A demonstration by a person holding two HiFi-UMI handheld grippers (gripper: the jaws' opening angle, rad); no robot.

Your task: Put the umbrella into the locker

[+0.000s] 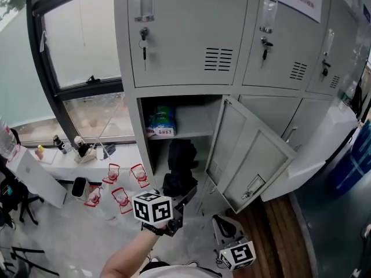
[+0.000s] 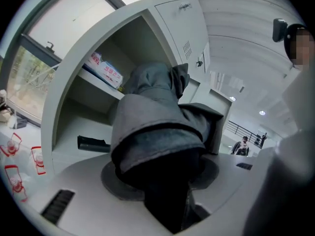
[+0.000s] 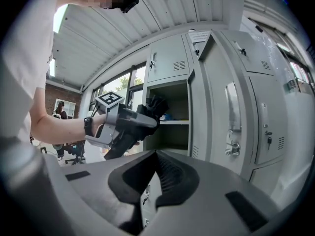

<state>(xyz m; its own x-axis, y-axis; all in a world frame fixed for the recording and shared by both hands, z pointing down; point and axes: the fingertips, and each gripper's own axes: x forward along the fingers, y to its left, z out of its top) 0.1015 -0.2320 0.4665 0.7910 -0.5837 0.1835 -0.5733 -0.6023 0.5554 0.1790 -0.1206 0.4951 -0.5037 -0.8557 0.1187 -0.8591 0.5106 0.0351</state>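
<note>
The fingers [image 2: 74, 186] of the left gripper [image 1: 182, 200] are clamped on the folded umbrella [image 2: 157, 127], which is held at the mouth of the open locker [image 1: 132, 126] near the shelf [image 1: 191, 133] edge, with room left beneath and the door [image 1: 249, 155] swung wide, while the fingers of the right gripper [image 1: 225, 223] are pressed together, empty, below the door.

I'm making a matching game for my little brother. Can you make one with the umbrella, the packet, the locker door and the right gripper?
Things:
1. umbrella
2. packet
3. locker door
4. right gripper

Places or states:
A. swung open
B. empty, jaws together
C. gripped by the left gripper
D. lying on the locker shelf

Pairs: 1-C, 2-D, 3-A, 4-B
</note>
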